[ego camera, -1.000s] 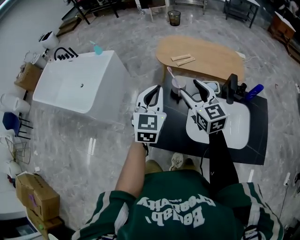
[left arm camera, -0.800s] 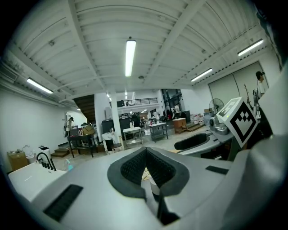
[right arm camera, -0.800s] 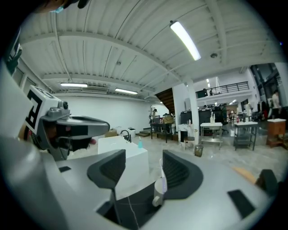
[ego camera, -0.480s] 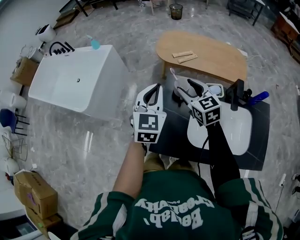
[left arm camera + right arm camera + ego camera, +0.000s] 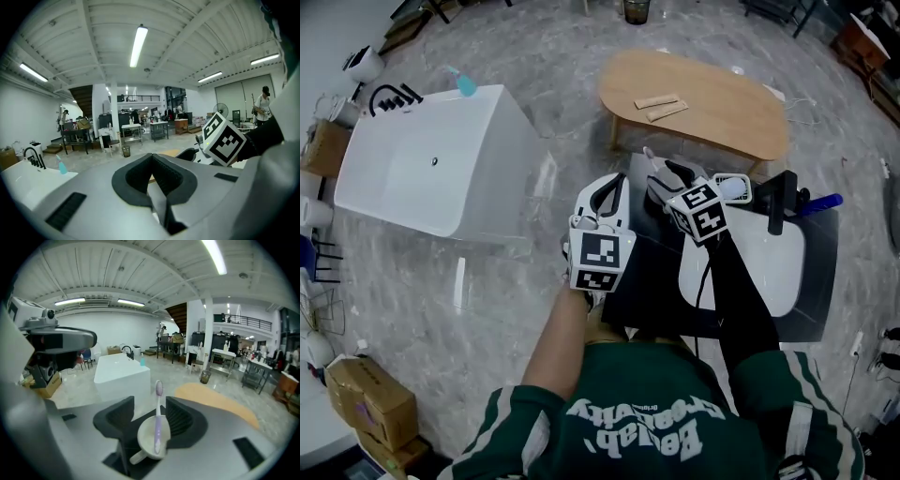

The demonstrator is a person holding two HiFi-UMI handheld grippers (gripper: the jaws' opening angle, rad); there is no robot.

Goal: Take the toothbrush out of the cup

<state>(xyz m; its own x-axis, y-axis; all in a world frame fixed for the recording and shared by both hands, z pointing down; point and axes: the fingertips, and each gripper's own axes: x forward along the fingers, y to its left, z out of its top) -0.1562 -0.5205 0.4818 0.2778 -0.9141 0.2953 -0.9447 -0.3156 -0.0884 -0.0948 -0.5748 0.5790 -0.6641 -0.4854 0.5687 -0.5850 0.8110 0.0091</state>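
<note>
A white cup (image 5: pixel 151 439) with a handle stands on the black counter (image 5: pixel 652 272). A purple toothbrush (image 5: pixel 158 416) stands upright in it, head on top. My right gripper (image 5: pixel 151 412) reaches over the cup, its jaws closing with the brush between them and the pads clear of it. In the head view the right gripper (image 5: pixel 664 174) hides the cup, and only the toothbrush's tip (image 5: pixel 648 153) shows. My left gripper (image 5: pixel 600 195) hovers off the counter's left edge, shut and holding nothing; the left gripper view shows its dark pads (image 5: pixel 161 171) meeting.
A white basin (image 5: pixel 773 253) sits in the counter with a black faucet (image 5: pixel 779 199), a soap dish (image 5: pixel 733 187) and a blue object (image 5: pixel 826 200) behind it. A wooden oval table (image 5: pixel 703 98) stands beyond, a white bathtub (image 5: pixel 431 169) on the left.
Both grippers moved forward. The right one dropped over the cup, covering it in the head view, and its jaws narrowed around the toothbrush.
</note>
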